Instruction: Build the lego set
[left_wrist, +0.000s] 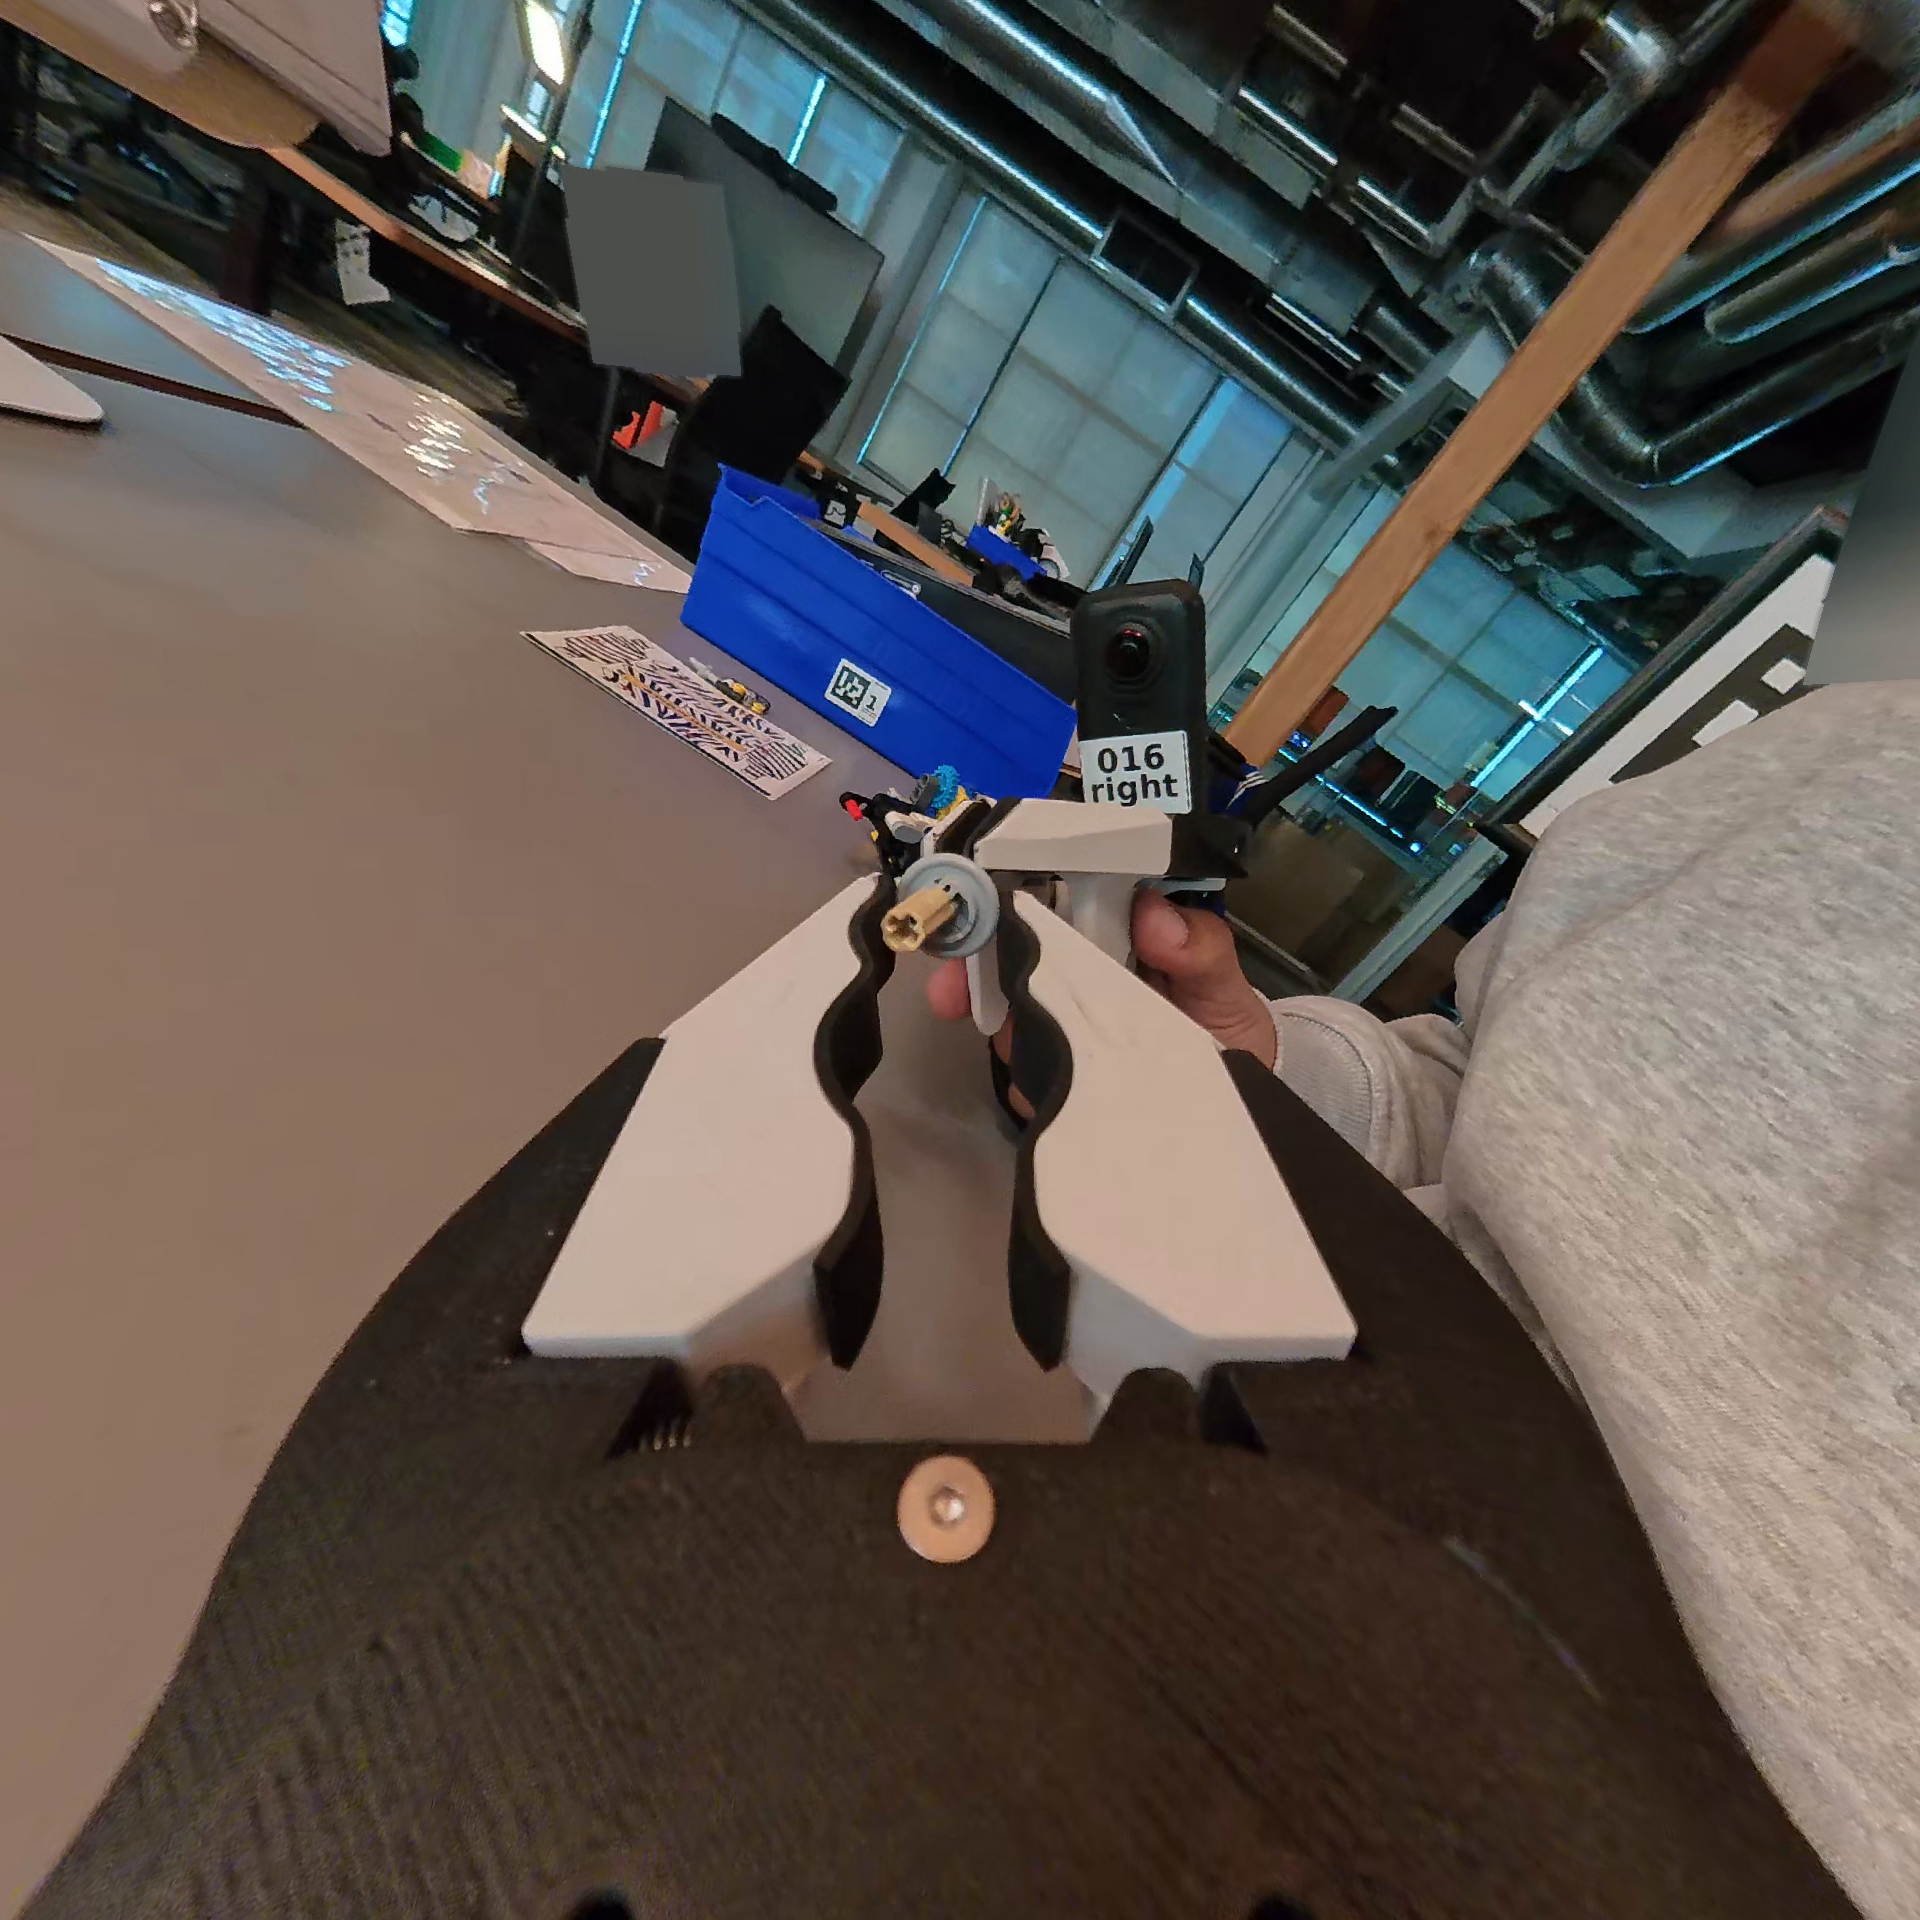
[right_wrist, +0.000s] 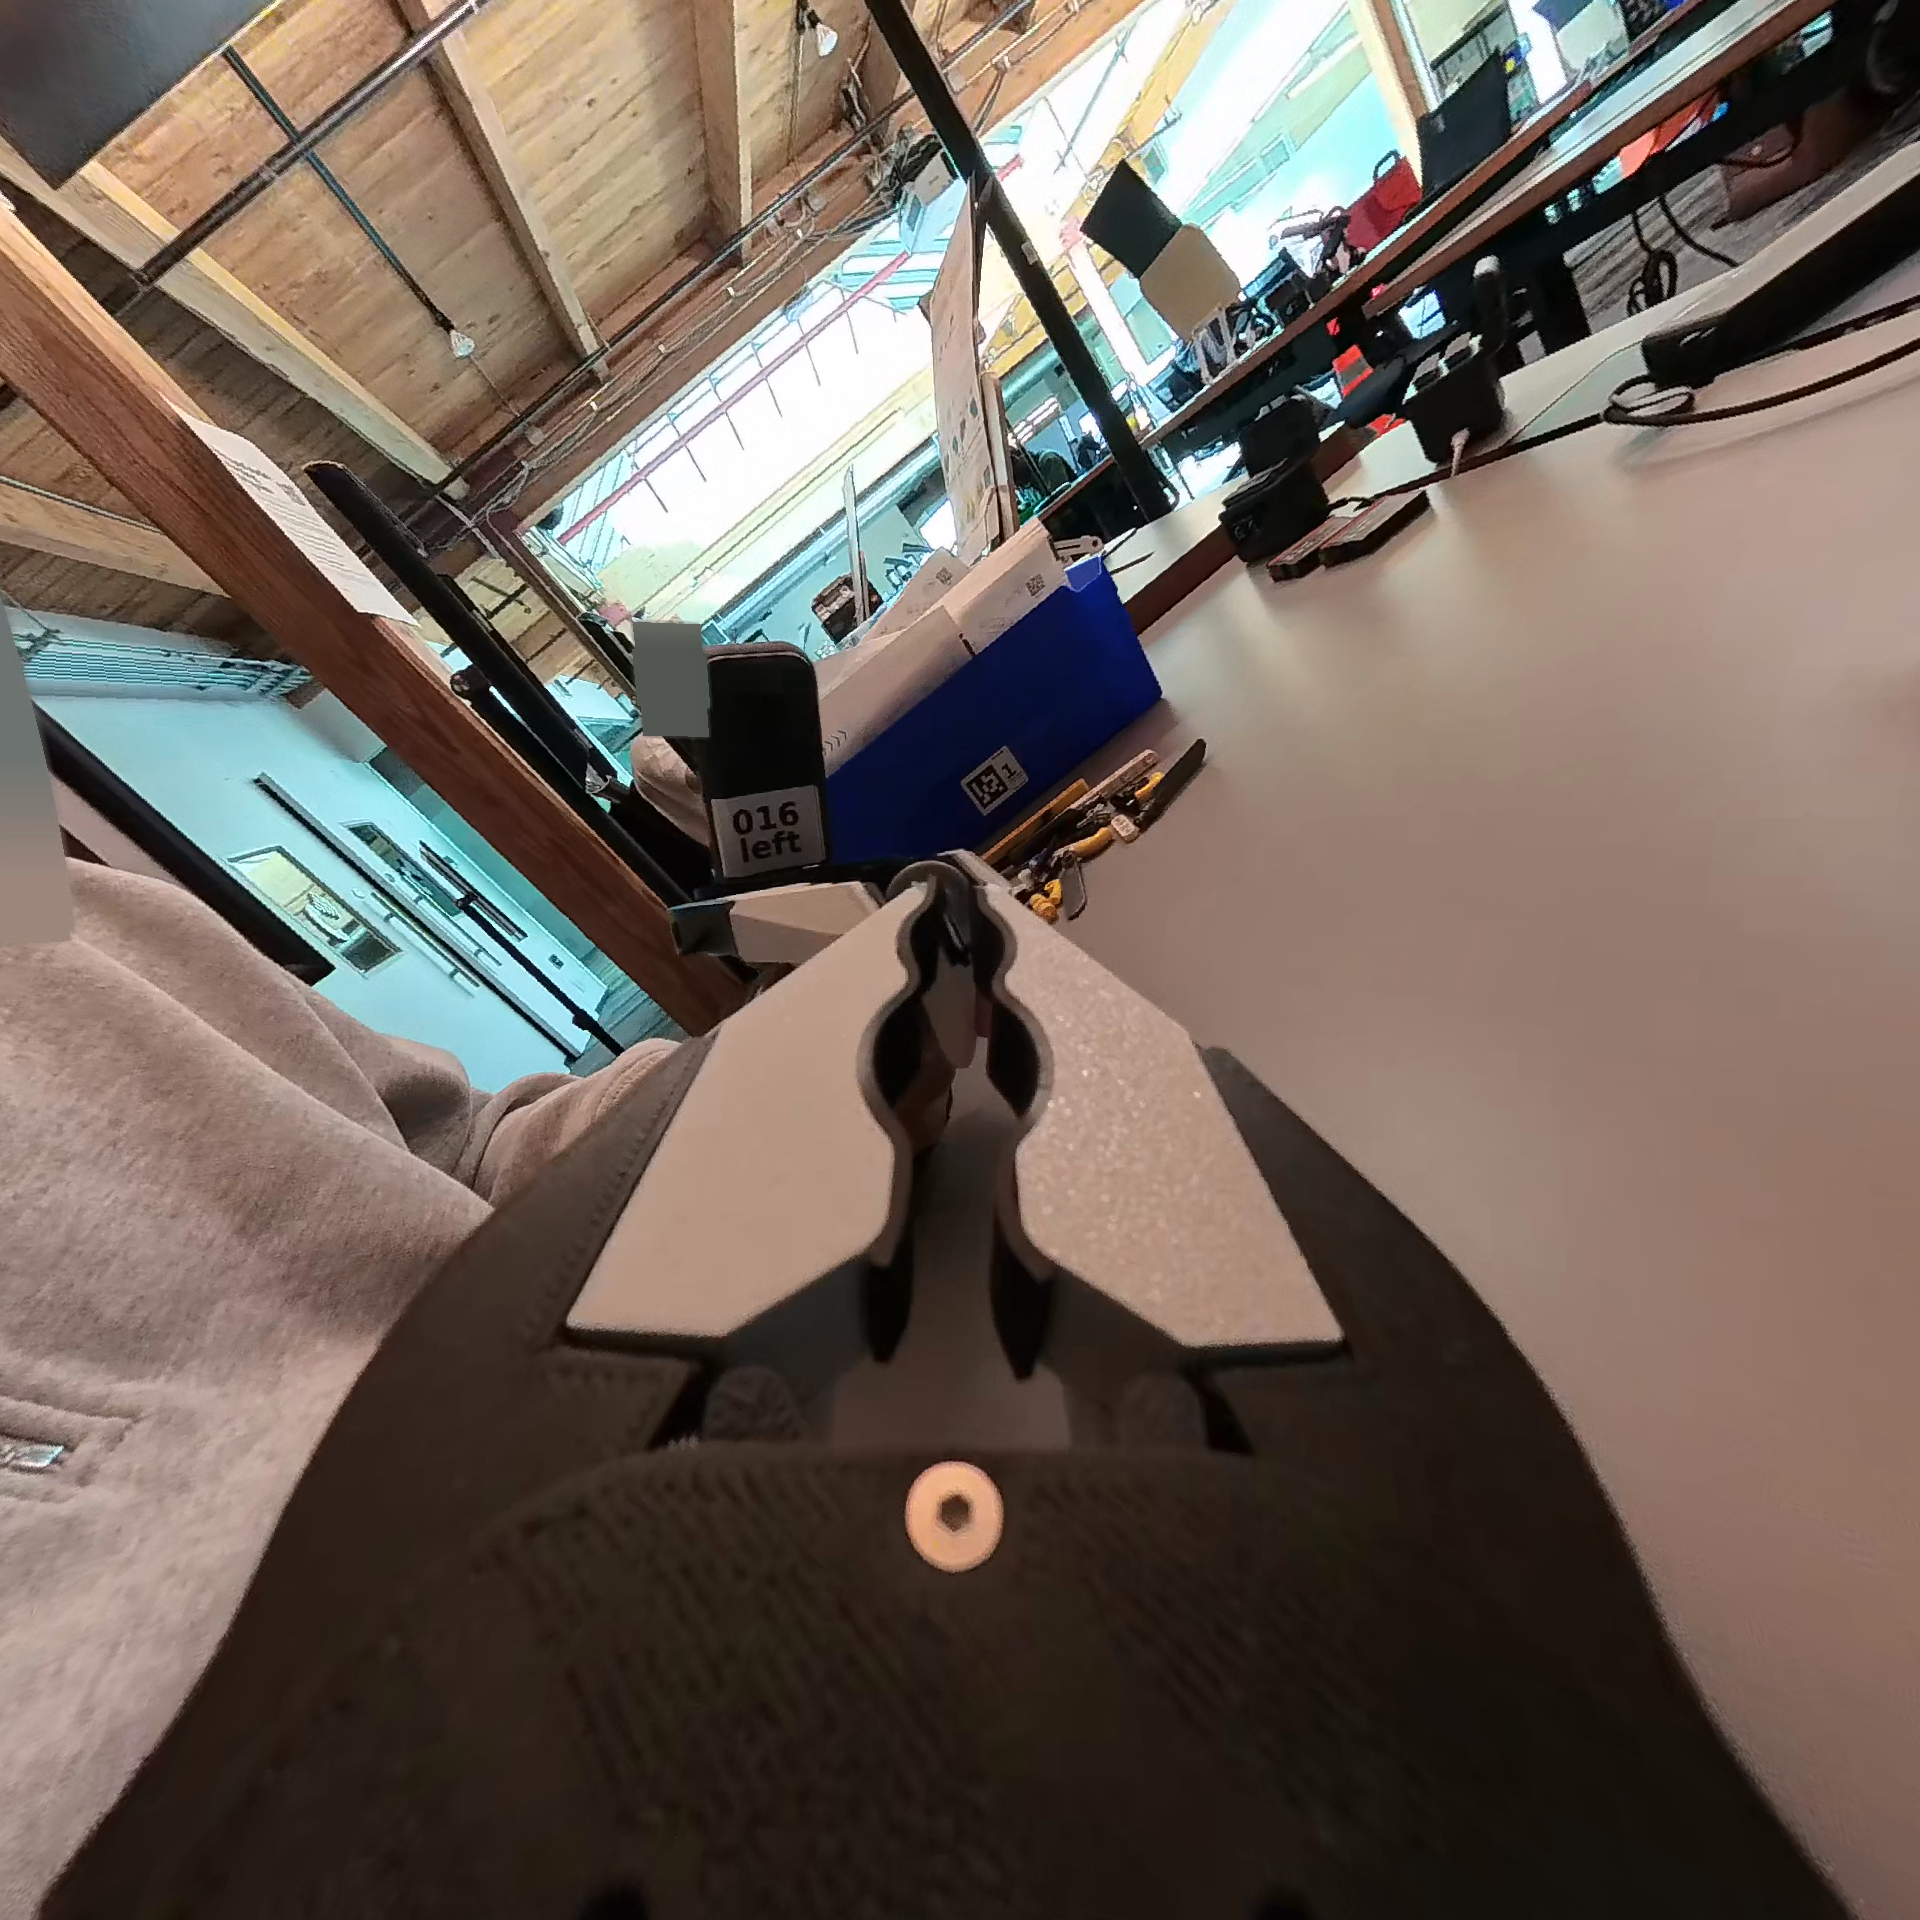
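Note:
My left gripper (left_wrist: 943, 906) is shut on a grey lego wheel hub (left_wrist: 966, 909) with a tan axle piece (left_wrist: 912, 928) sticking out of its middle, held above the grey table (left_wrist: 312, 831). My right gripper (right_wrist: 951, 904) faces it tip to tip and also shows in the left wrist view (left_wrist: 982, 842). Its jaws are nearly closed on a small dark lego piece (right_wrist: 953, 935). The hub's grey rim (right_wrist: 920, 878) shows just past the right fingertips. A small lego assembly (left_wrist: 904, 810) with a blue gear sits just behind the tips; whether it is held I cannot tell.
A blue bin (left_wrist: 883, 644) stands at the back, also in the right wrist view (right_wrist: 997, 707). A sticker sheet (left_wrist: 675, 707) and an instruction sheet (left_wrist: 416, 436) lie on the table. Loose lego pieces (right_wrist: 1070, 862) lie by the bin. Black devices and cables (right_wrist: 1330, 520) sit farther back. Both grippers' tips are close together, under 4 cm apart.

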